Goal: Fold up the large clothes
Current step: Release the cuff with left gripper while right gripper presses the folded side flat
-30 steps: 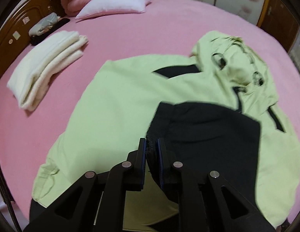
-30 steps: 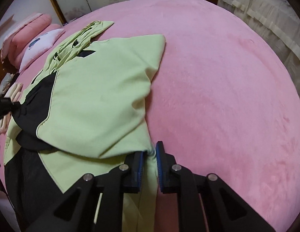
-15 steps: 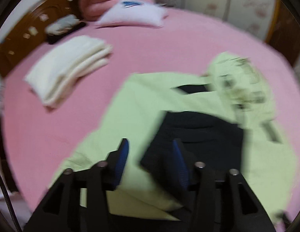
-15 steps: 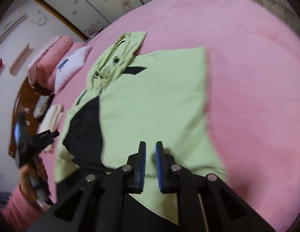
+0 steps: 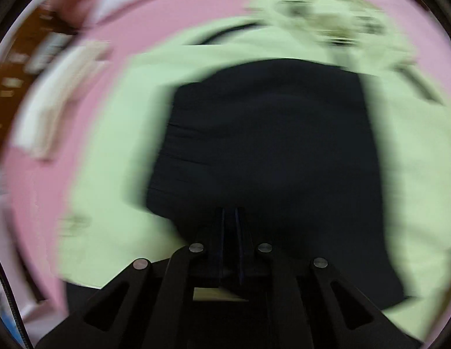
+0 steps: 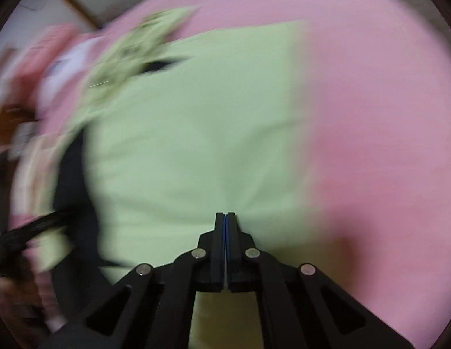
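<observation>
Our left gripper (image 5: 230, 226) has let go of the black panel (image 5: 269, 133) it gripped a second ago, and its fingers are pressed nearly together again just over that dark cloth — whether any fabric is caught between them, blur hides. Our right gripper (image 6: 225, 232) has dropped the green edge too; its fingers are clenched flat with nothing between, low over the hoodie (image 6: 196, 133). The garment lies on the pink bed (image 6: 379, 116), both sides folded inward — we judge the next step is folding it lengthwise.
</observation>
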{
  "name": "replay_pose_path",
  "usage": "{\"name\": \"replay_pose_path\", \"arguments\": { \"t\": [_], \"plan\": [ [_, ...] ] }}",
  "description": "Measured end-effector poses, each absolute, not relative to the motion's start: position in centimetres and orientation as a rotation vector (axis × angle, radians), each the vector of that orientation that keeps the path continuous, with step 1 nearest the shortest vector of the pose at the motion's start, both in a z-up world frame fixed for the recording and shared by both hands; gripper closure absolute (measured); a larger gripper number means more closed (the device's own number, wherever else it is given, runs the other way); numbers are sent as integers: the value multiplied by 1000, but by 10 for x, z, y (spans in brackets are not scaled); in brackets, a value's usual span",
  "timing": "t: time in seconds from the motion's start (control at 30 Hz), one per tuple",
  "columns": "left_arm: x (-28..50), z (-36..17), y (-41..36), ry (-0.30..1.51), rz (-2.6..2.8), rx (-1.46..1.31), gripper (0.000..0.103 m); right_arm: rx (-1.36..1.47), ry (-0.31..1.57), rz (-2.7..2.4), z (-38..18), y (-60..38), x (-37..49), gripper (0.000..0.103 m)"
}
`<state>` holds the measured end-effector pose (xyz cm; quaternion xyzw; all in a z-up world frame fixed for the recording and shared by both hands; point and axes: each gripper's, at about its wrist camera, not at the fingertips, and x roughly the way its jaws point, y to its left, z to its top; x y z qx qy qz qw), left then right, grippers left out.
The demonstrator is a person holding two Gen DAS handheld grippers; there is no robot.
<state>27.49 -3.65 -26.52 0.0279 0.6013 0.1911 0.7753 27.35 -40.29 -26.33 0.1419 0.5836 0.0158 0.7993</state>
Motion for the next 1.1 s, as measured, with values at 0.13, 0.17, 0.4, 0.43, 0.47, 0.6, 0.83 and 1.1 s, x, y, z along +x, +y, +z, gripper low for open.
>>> {"name": "replay_pose_path", "arguments": {
  "t": [0.13, 0.17, 0.4, 0.43, 0.47, 0.6, 0.83, 1.1],
  "plan": [
    [275, -268, -8, 1311, 361, -60, 97, 339, 1216, -43, -256, -434, 258, 103],
    [277, -268, -12, 1314, 370, -2, 97, 248, 1206, -109, -251, -430, 256, 103],
    [286, -238, -50, 1251, 154, -182, 96, 543, 1033, 156, -232, -397, 260, 103],
    [290, -238, -60, 1254, 102, -208, 96, 593, 1058, 226, -238, -386, 264, 103],
    [298, -240, -71, 1267, 42, -232, 96, 675, 1107, 328, -252, -365, 273, 103],
    [331, -259, -90, 1316, 18, -225, 96, 753, 1227, 459, -285, -310, 306, 103],
    [367, -268, -57, 1259, 149, -149, 95, 713, 1171, 262, -300, -344, 377, 103],
    [374, -276, 23, 1230, 270, -222, 97, 636, 1073, -110, -283, -482, 373, 103]
  ]
}}
